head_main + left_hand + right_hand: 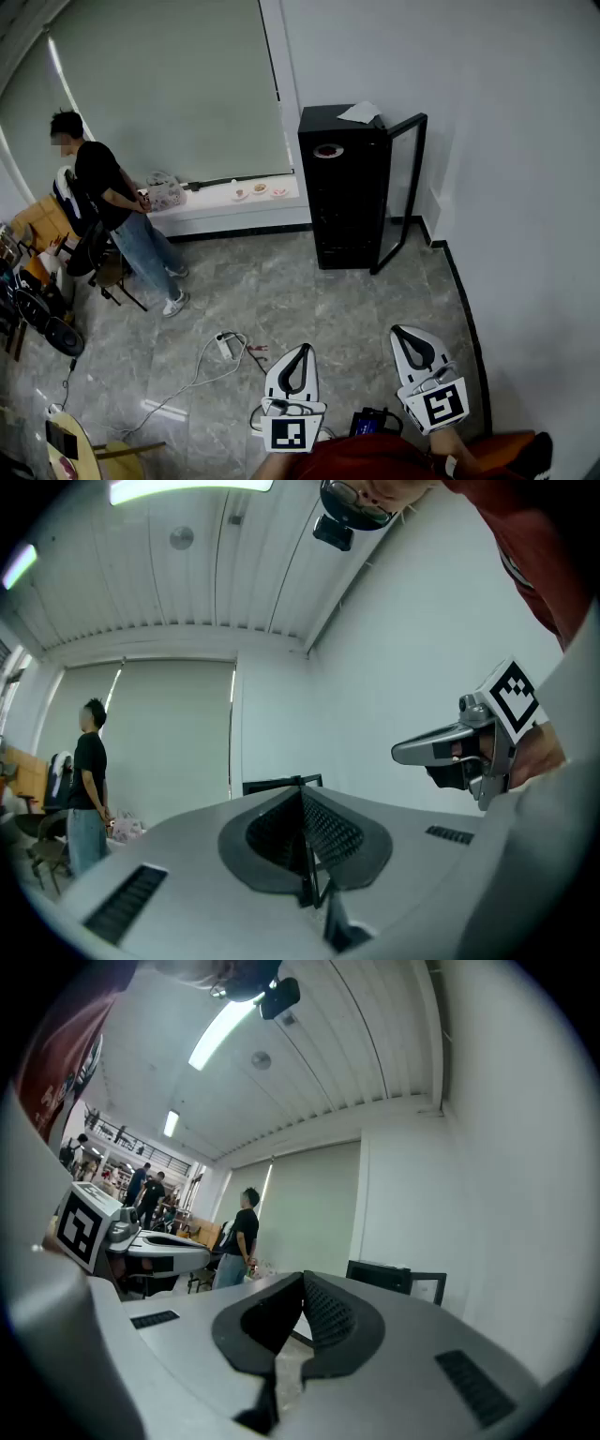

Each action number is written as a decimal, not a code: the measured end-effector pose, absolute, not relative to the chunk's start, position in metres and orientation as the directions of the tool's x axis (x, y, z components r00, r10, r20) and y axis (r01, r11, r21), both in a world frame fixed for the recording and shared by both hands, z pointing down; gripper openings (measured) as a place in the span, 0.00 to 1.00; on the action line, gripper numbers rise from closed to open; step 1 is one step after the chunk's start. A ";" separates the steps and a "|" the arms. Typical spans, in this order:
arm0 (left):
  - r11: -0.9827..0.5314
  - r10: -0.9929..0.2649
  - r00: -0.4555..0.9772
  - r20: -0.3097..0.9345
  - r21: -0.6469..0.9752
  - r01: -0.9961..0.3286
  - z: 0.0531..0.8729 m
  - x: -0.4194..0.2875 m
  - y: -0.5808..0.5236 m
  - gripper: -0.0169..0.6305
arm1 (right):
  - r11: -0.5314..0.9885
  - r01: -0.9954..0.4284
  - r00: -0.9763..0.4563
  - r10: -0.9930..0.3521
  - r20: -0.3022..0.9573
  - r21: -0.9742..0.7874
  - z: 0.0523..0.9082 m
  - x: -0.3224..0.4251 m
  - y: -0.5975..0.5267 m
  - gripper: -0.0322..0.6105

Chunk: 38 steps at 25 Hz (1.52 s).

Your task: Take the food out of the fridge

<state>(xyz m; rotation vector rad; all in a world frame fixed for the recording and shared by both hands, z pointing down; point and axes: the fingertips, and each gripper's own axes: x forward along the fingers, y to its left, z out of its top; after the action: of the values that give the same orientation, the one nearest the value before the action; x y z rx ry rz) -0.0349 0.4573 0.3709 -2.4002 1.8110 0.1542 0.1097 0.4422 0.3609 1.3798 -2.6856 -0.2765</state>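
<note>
A black fridge (pixel 345 187) stands against the far wall with its glass door (pixel 405 192) swung open to the right. I cannot see into it from here. On its top lie a white sheet (pixel 359 112) and a small round dish (pixel 327 150). My left gripper (pixel 301 348) and right gripper (pixel 402 331) are held low and near me, well short of the fridge and pointing toward it. Both are shut with nothing between the jaws. The fridge's top (pixel 279 784) shows just past the left gripper (pixel 302 795). Beyond the right gripper (pixel 302 1283), the fridge (pixel 379 1276) and its door (pixel 427 1287) are visible.
A person (pixel 111 202) stands at the left by a low window ledge (pixel 211 211) that holds small dishes (pixel 259 189) and a bag (pixel 164 190). A power strip with cable (pixel 225 345) lies on the grey floor between me and the fridge. Chairs and clutter fill the left side.
</note>
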 end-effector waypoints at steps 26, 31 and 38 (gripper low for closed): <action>-0.201 -0.971 0.202 -0.128 -0.022 -0.979 0.373 0.036 0.448 0.05 | 0.570 -0.796 -0.582 -0.813 -0.003 0.203 0.356 0.185 0.416 0.08; -0.215 -0.967 0.218 -0.130 -0.036 -0.976 0.374 0.048 0.439 0.05 | 0.563 -0.800 -0.574 -0.819 0.010 0.204 0.356 0.192 0.407 0.09; -0.242 -0.960 0.244 -0.137 -0.030 -0.970 0.379 0.042 0.408 0.05 | 0.547 -0.812 -0.561 -0.828 -0.011 0.204 0.366 0.187 0.378 0.08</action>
<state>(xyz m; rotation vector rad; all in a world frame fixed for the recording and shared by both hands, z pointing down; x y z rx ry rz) 0.0424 0.4084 0.3787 -2.3896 1.8633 0.1357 0.1868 0.3782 0.3656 1.4274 -2.6864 -0.2845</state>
